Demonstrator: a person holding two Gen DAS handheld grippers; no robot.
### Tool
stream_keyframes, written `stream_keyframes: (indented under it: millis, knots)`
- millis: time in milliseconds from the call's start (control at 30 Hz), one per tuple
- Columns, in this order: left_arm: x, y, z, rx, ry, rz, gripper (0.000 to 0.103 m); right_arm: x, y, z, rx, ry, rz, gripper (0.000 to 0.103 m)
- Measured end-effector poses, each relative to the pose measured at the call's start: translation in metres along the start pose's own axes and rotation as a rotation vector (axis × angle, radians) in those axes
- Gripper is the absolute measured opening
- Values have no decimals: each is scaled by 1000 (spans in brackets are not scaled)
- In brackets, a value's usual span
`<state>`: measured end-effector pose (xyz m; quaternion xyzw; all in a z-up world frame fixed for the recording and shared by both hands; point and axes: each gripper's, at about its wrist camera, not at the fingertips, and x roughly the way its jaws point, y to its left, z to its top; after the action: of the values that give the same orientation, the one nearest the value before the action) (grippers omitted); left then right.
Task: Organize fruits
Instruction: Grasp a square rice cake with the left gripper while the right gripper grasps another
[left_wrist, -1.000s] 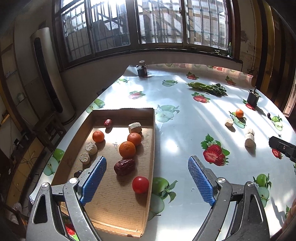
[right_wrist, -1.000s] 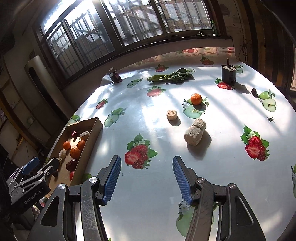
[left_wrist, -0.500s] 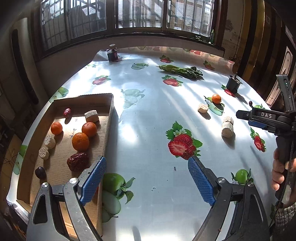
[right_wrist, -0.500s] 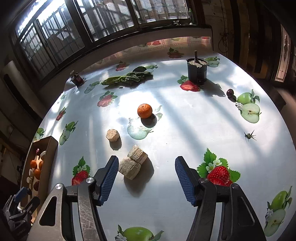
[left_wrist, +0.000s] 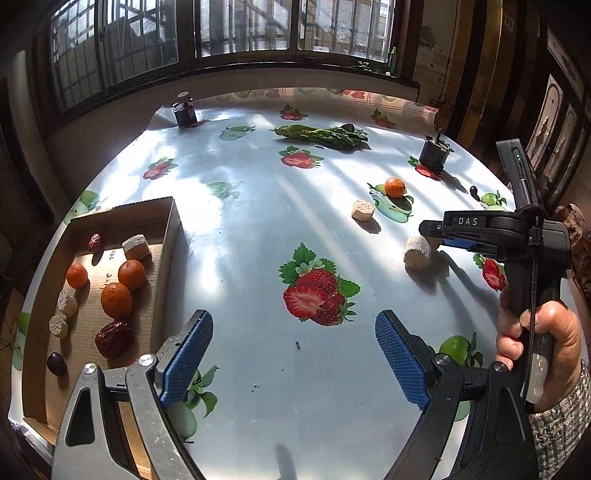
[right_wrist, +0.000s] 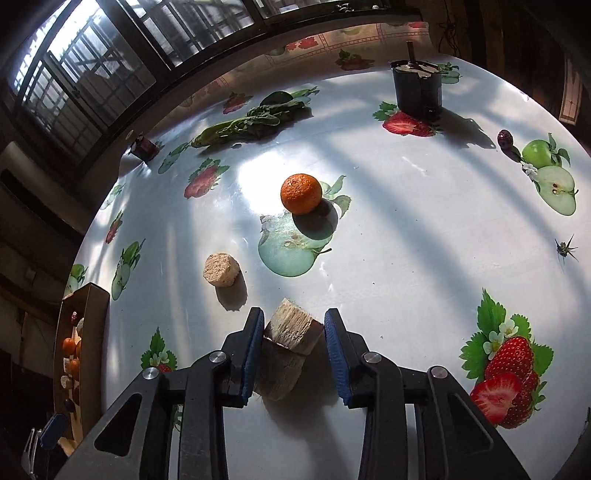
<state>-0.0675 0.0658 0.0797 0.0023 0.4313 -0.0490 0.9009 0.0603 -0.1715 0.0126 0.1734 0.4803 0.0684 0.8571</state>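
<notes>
Here the pale fibrous chunk sits on the table between the blue pads of the right gripper, with a second, similar piece lying against it nearer the camera. It looks dry and stringy, cut flat at the end, light and probably a little crumbly. The jaws have just been closing around it; the left pad touches its side, while a sliver of gap seems to remain at the other pad, so the grip looks not quite made.

The step in hand is, as I judge it, the pick-up of this piece for the cardboard tray. Next comes a firm but gentle squeeze, a straight lift that leaves the neighbouring piece behind, then a carry across to the tray.

Further out lie a round pale slice and an orange, both well apart from the gripper. The left gripper hovers wide and empty over the glossy fruit-printed tablecloth, just beside the tray, which already holds oranges, dates and pale pieces.
</notes>
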Motion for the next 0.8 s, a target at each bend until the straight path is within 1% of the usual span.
stream_keyframes:
  millis: [100,233,333,467,567,667,700,767,800]
  knots:
    - [10,-16,7,27,7,-40,89,-10,-18,-3,41,-20,-14,36]
    - [35,-45,18,75,29,-79,89,-21,-39,-8,66,-54,-42,36]
    - [57,-67,29,113,38,-108,89,-24,-48,-8,75,-73,-30,36]
    - [79,-88,40,134,44,-143,89,-26,-56,-8,84,-87,-10,36]
    - [94,-103,44,167,44,-137,89,-28,-60,-7,91,-98,-19,36]
    - [108,-112,44,185,65,-142,89,-29,-60,-7,94,-109,-20,36]
    - [110,-114,42,187,70,-144,86,-30,-60,-7,92,-111,-17,36]
    - [114,-117,39,197,80,-146,66,-30,-59,-7,89,-114,-14,36]
    - [117,-118,38,200,97,-144,44,-30,-59,-7,86,-116,-14,36]
